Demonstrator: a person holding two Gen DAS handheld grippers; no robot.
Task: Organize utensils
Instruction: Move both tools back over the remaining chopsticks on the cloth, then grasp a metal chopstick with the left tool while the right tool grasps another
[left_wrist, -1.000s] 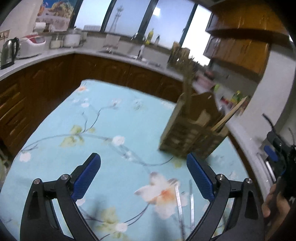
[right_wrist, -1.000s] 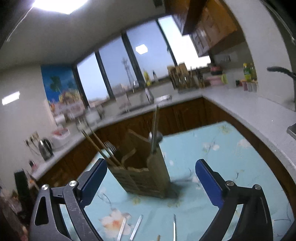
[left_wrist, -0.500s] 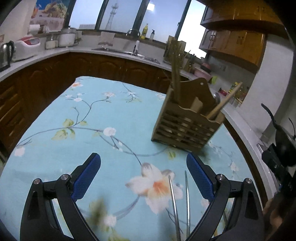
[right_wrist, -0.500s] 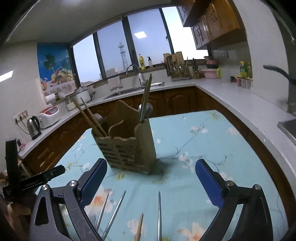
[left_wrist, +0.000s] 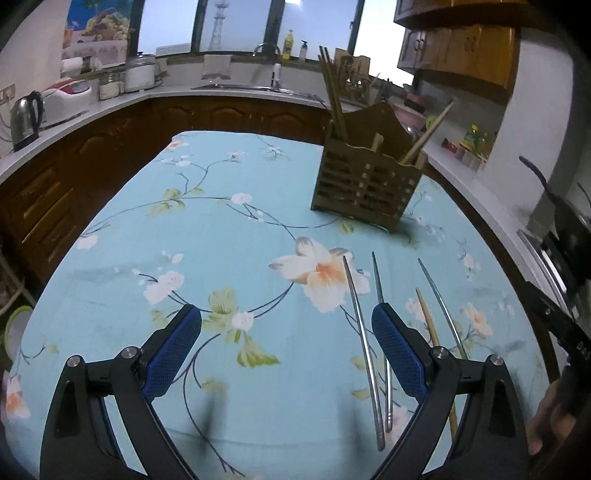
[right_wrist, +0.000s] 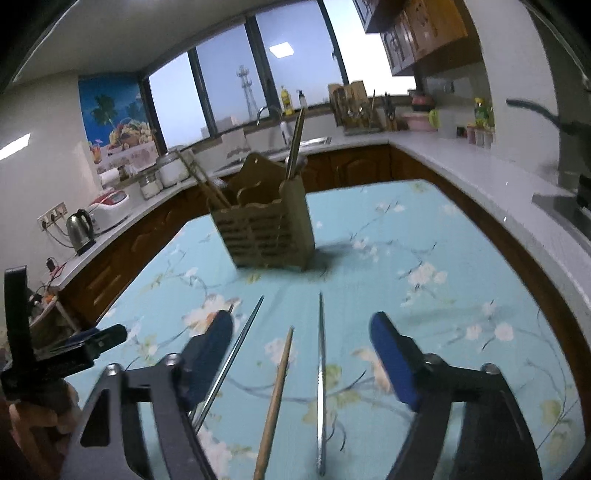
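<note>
While both grippers hang low over a table (left_wrist: 122, 258) covered in a light blue cloth printed with flowers, loose chopsticks lie on the cloth in front of them. Seen from the left wrist, the left gripper (left_wrist: 286, 330) has its blue-padded jaws wide apart and just closing, with only bare cloth between them; two metal chopsticks (left_wrist: 364, 332) lie beside its right finger, one passing under that finger's tip. Further right lie a wooden chopstick (left_wrist: 428, 321) and another metal one, both untouched. Seen from the right wrist, the right gripper (right_wrist: 301, 345) is closing, its jaws still apart; the wooden chopstick (right_wrist: 279, 384) and a single metal chopstick (right_wrist: 321, 354) lie on the cloth between the pads, and neither pad presses on them. A second metal chopstick runs along its left finger. Beyond, standing upright near the table's middle, a slatted wooden utensil holder (left_wrist: 364, 184) already contains several chopsticks. Kitchen counters and windows surround the table.
</note>
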